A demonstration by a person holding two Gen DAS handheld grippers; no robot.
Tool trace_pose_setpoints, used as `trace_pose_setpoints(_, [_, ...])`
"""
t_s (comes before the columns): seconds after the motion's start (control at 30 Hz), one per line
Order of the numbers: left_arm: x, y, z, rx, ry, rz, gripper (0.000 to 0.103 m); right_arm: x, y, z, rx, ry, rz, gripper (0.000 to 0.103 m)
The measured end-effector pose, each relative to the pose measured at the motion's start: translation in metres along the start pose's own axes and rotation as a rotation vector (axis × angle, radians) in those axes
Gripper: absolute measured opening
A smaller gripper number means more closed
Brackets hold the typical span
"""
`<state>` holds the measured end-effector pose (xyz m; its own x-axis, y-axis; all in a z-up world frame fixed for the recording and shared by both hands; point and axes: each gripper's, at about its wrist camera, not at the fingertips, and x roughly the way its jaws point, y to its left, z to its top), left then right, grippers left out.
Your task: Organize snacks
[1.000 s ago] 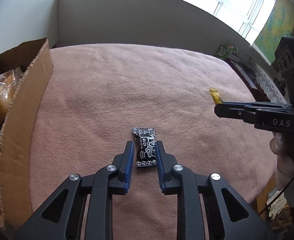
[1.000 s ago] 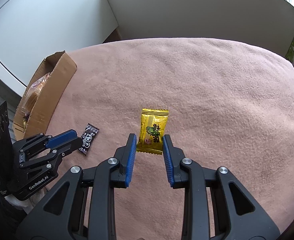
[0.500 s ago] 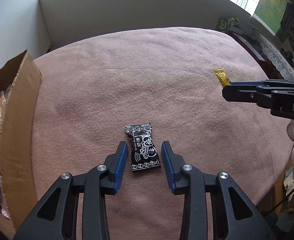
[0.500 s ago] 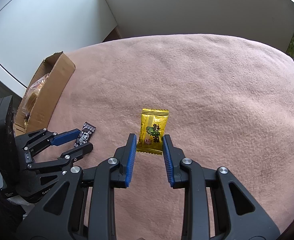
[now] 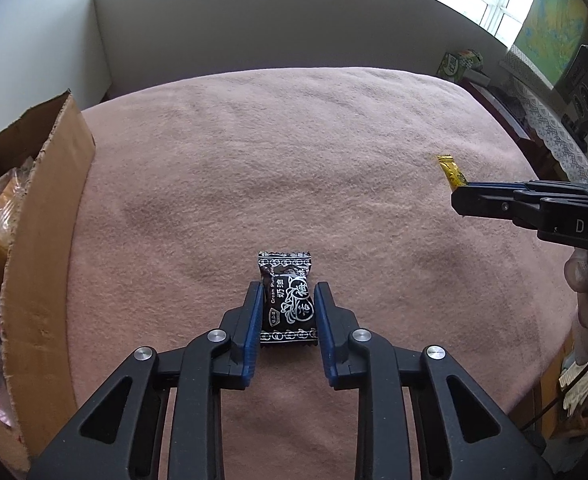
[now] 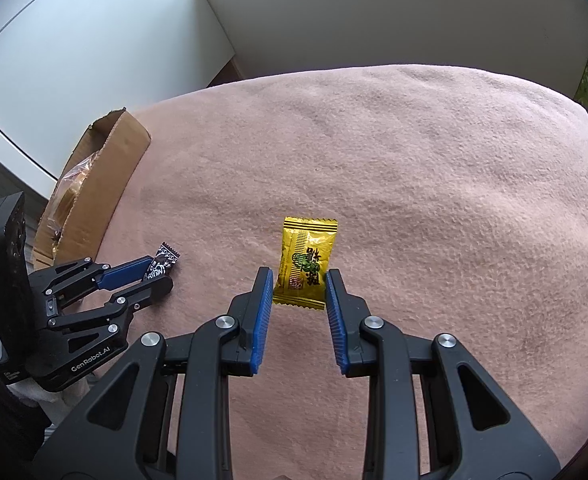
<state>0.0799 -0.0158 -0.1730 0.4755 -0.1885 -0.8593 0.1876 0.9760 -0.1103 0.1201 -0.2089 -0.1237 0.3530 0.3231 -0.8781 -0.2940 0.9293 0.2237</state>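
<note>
A black plum candy packet (image 5: 288, 300) lies on the pink blanket (image 5: 294, 160), between the two fingers of my left gripper (image 5: 287, 300), whose jaws stand close on both sides of it. A yellow candy packet (image 6: 307, 266) lies between the tips of my right gripper (image 6: 298, 284), whose jaws are open around its near end. In the right wrist view the left gripper (image 6: 153, 272) shows at the left with the black packet (image 6: 163, 264). In the left wrist view the right gripper (image 5: 460, 200) shows side-on at the yellow packet (image 5: 450, 170).
An open cardboard box (image 5: 41, 248) holding wrapped snacks stands at the blanket's left edge; it also shows in the right wrist view (image 6: 93, 196). A green carton (image 5: 454, 65) and shelves stand beyond the far right edge. A wall runs behind the blanket.
My left gripper's jaws have narrowed around the black packet and moved forward along it. The right gripper stays around the yellow packet.
</note>
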Motion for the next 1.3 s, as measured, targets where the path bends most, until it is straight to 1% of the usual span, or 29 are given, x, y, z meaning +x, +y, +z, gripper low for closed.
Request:
trace_pose_setpoints(0.23, [-0.025,0.002,-0.005,-0.031,-0.06,-0.009,0.024,-0.008,0.009,0.003,-0.017,-0.014,0.016,0.027])
trace_pose_setpoints(0.4, [-0.051,0.012,-0.007,-0.059,-0.12,-0.001,0.024,-0.016,0.032,0.009,-0.061,-0.027,0.032,0.027])
trace_pose_setpoints(0.5, [-0.065,0.021,-0.008,-0.076,-0.161,0.025,0.024,-0.018,0.049,0.013,-0.092,-0.034,0.044,0.027])
trace_pose_setpoints(0.57, [-0.075,0.029,-0.012,-0.099,-0.187,0.042,0.024,-0.018,0.062,0.016,-0.114,-0.036,0.054,0.027])
trace_pose_setpoints(0.63, [-0.085,0.042,-0.017,-0.136,-0.207,0.042,0.024,-0.016,0.076,0.018,-0.136,-0.037,0.063,0.027])
trace_pose_setpoints(0.7, [-0.096,0.054,-0.024,-0.163,-0.235,0.07,0.024,-0.014,0.09,0.02,-0.156,-0.036,0.078,0.027])
trace_pose_setpoints(0.77, [-0.105,0.066,-0.03,-0.195,-0.255,0.083,0.024,-0.012,0.106,0.021,-0.179,-0.037,0.095,0.027])
trace_pose_setpoints(0.9, [-0.12,0.092,-0.042,-0.252,-0.283,0.121,0.024,-0.007,0.138,0.025,-0.225,-0.037,0.131,0.027])
trace_pose_setpoints(1.1, [-0.135,0.127,-0.055,-0.318,-0.303,0.17,0.024,0.004,0.19,0.031,-0.305,-0.036,0.167,0.027])
trace_pose_setpoints(1.3, [-0.136,0.154,-0.062,-0.36,-0.298,0.222,0.024,0.02,0.236,0.038,-0.37,-0.019,0.188,0.028])
